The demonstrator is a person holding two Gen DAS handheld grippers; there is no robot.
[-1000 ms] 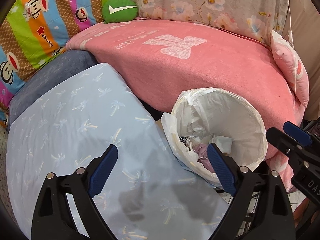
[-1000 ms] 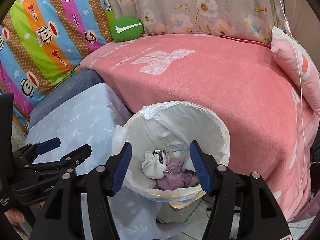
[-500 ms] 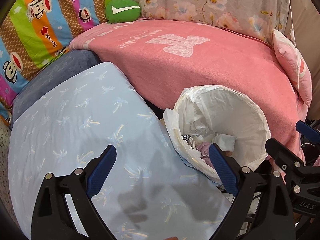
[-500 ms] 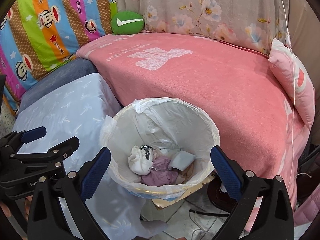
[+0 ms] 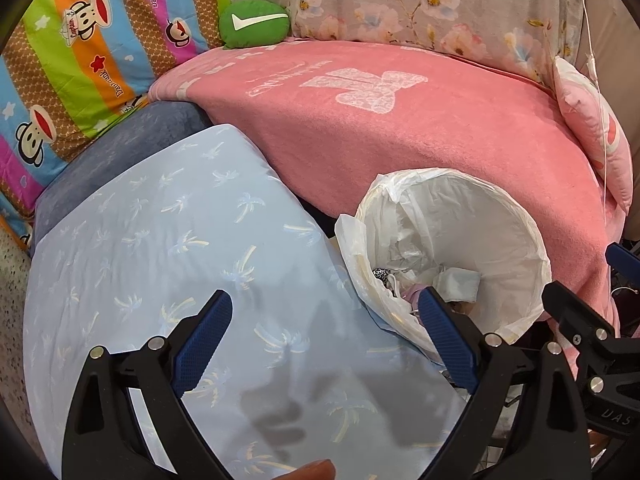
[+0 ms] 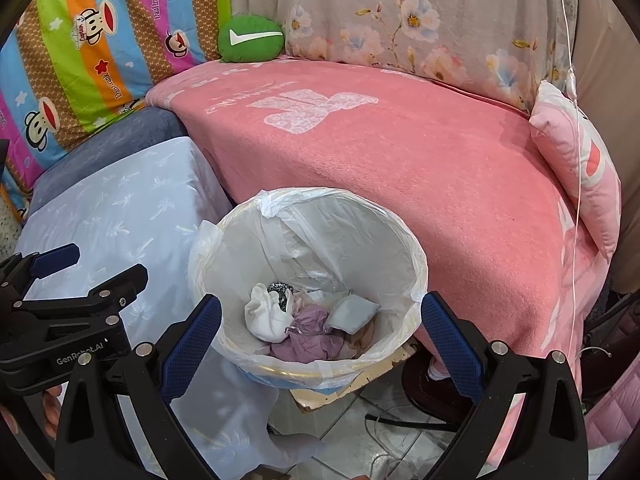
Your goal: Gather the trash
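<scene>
Since a second ago your right gripper (image 6: 320, 340) has gone from a narrow gap to spread wide, and the bin view has shifted only slightly; your left gripper (image 5: 326, 344) has barely moved.

Right gripper: jaws wide apart, nothing between them, held above the near rim of the trash bin (image 6: 416, 264). The blue pads frame the bin mouth on both sides without touching it.

Left gripper: jaws also wide, empty, held over the pale blue palm-print pillow (image 5: 160, 264). Its right pad overlaps the bin's near rim in view; contact cannot be told.

Trash bin: round, lined with a white plastic bag (image 6: 276, 206) knotted at the far rim. It stands on the floor against the front edge of the pink blanket (image 6: 400, 160), just beside the blue pillow.

Trash inside, at the bottom of the bin: a white crumpled wad (image 6: 266, 314), a purple crumpled piece (image 6: 312, 332), a small grey-blue packet (image 6: 354, 308), and a dark speckled scrap (image 6: 282, 290), all touching one another.

Background: a green cushion (image 6: 250, 38) at the blanket's far left corner, a pink pillow (image 6: 576, 160) at its right edge, a striped monkey-print cover (image 6: 80, 48) on the left.
</scene>
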